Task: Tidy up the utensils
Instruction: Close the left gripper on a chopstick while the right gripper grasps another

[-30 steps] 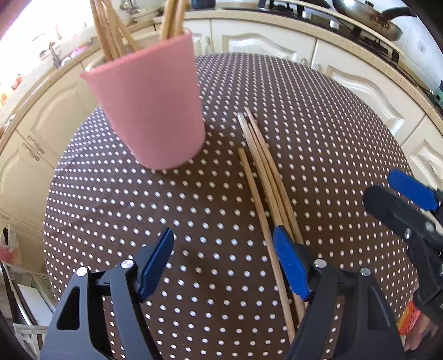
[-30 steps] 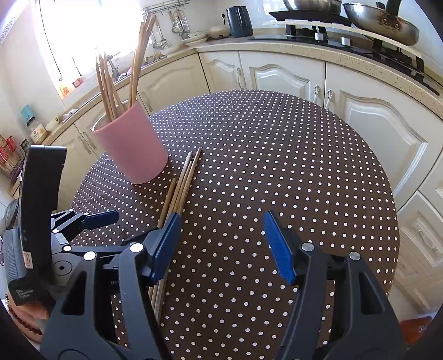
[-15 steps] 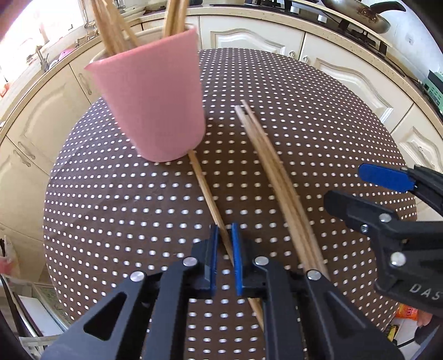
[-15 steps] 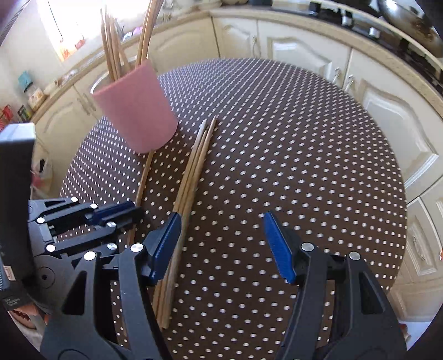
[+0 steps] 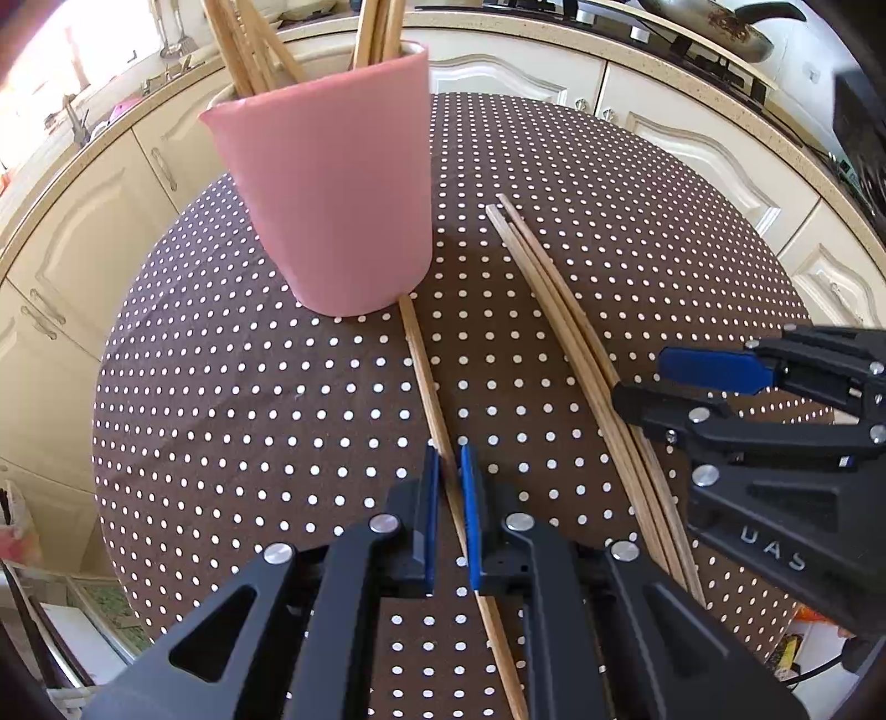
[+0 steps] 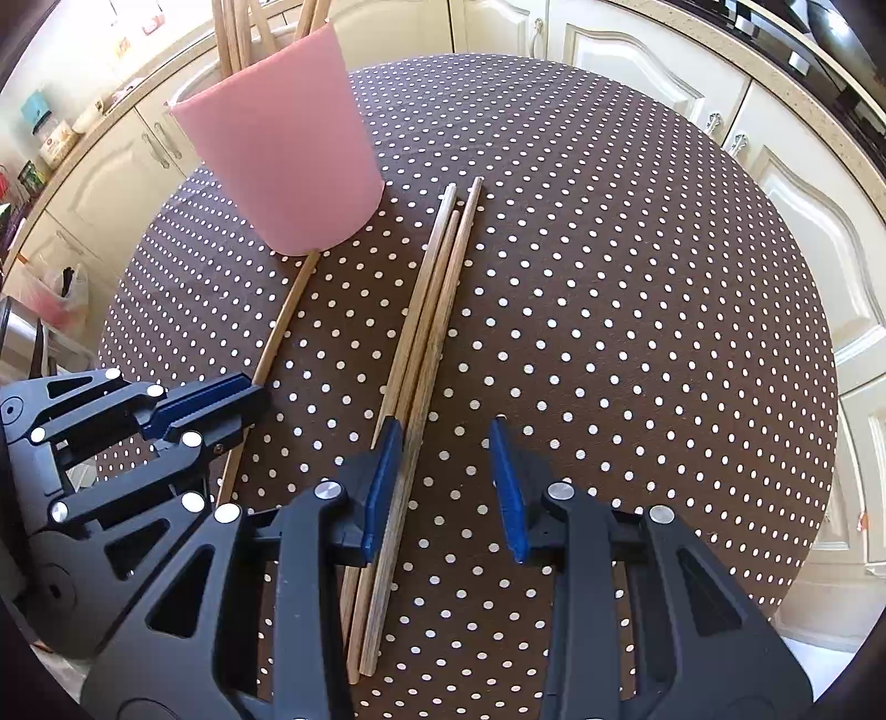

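Observation:
A pink cup [image 5: 338,194] [image 6: 282,149] with several wooden chopsticks standing in it sits at the far left of the round dotted table [image 5: 249,415] [image 6: 609,277]. My left gripper [image 5: 448,498] [image 6: 249,410] is shut on a single chopstick [image 5: 426,376] [image 6: 288,315] that lies flat, its far end touching the cup's base. Three more chopsticks [image 5: 565,321] [image 6: 432,310] lie bundled to the right. My right gripper [image 6: 446,482] [image 5: 639,379] straddles that bundle and its jaws are closing. The left pad [image 6: 385,482] is against the sticks while the right pad stands apart from them.
Cream cabinet doors [image 5: 692,144] [image 6: 637,66] and a countertop curve around the far side of the table. A frying pan [image 5: 714,27] rests on the hob at the upper right. The table edge drops off close behind both grippers.
The left gripper shut on one chopstick and drew it left, away from the bundle, up to the cup. The right gripper moved over the bundle and its jaws narrowed.

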The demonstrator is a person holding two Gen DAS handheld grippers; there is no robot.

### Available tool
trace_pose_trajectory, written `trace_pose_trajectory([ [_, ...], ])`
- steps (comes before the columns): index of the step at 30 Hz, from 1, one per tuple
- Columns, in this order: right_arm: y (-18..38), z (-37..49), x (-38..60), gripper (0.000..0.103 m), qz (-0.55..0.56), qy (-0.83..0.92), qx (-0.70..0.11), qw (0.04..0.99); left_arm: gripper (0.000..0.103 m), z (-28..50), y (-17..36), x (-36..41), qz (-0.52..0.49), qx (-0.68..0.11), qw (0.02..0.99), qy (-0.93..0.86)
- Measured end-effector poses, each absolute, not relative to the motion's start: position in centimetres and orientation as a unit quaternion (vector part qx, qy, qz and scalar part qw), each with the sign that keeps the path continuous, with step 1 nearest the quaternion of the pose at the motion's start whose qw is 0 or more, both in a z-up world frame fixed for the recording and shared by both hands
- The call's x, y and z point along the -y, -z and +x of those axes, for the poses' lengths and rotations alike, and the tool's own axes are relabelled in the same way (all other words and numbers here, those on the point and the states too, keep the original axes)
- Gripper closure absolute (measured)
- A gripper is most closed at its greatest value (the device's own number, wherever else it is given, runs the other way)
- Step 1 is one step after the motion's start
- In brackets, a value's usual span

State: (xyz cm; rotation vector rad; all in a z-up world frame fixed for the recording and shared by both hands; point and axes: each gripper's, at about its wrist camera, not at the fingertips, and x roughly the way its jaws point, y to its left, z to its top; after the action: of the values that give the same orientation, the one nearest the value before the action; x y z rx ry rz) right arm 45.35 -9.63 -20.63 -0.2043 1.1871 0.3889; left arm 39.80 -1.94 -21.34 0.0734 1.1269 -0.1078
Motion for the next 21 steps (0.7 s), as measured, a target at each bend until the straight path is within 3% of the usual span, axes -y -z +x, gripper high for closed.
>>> trace_pose_trajectory([
  [8, 21.0, 46.5, 7.8, 0.078, -0.108, -0.181, -0.584, 0.784, 0.094, 40.0, 21.4, 1.7, 0.027, -0.535, 0.842, 0.06],
  [14, 21.4, 47.6, 5.8, 0.091, -0.147, -0.159, -0.585, 0.782, 0.094, 40.0, 21.3, 2.1, 0.035, -0.533, 0.844, 0.053],
  [21, 21.7, 48.2, 8.0, 0.097, -0.1, -0.17, -0.569, 0.798, 0.098, 39.1, 21.1, 1.4, 0.016, -0.511, 0.858, 0.059],
])
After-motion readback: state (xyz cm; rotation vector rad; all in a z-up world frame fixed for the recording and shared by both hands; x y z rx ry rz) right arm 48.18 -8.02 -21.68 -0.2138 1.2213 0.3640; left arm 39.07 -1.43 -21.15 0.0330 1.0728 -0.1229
